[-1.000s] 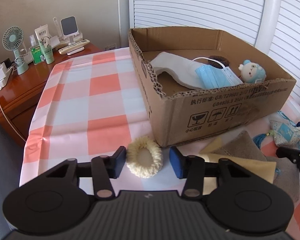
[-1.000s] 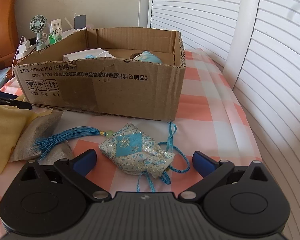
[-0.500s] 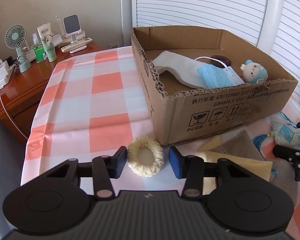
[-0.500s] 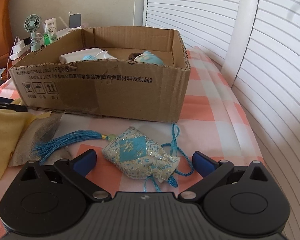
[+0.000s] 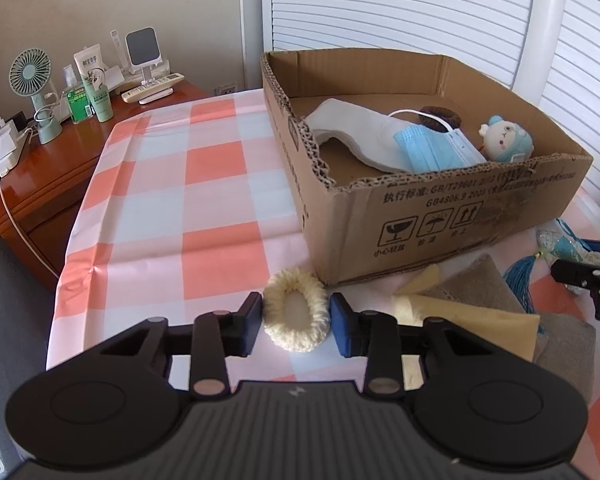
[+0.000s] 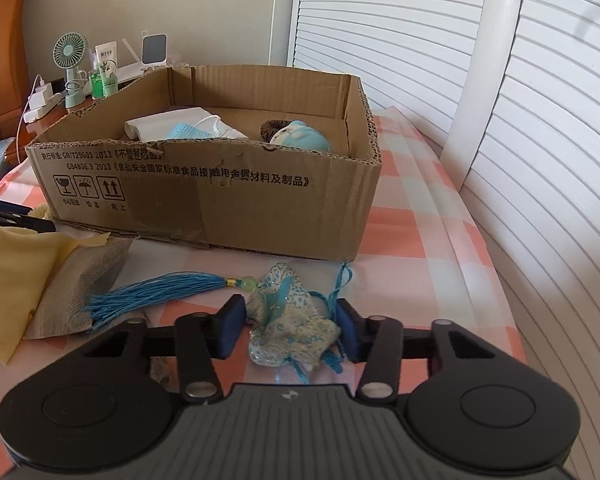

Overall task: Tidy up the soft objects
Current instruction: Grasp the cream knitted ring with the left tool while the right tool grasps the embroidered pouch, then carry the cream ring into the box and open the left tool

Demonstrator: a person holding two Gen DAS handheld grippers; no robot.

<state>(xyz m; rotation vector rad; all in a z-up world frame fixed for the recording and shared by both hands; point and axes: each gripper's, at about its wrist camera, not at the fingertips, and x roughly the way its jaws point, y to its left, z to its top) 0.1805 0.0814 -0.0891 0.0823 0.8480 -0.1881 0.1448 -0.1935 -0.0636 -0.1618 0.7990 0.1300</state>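
1. Bright daylight fills both views, and colours look clear.
2. The cloth (image 5: pixel 204 200) has soft glare; the box (image 5: pixel 452 220) throws a short shadow at its base.
3. Fisheye bends the shutters (image 6: pixel 540 160); the corners go dark.
4. Focus is sharp, without motion blur.

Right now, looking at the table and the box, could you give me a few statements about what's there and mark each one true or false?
1. The cream scrunchie lies inside the cardboard box. False: it lies on the checked cloth in front of the box, between the fingers of the left gripper.
2. A blue face mask is in the box. True.
3. The right gripper has the embroidered sachet between its closing fingers. True.
4. The sachet's blue tassel hangs over the box wall. False: it lies on the table, pointing toward the grey pouch.
5. The small blue plush toy sits on the table. False: it is in the box.
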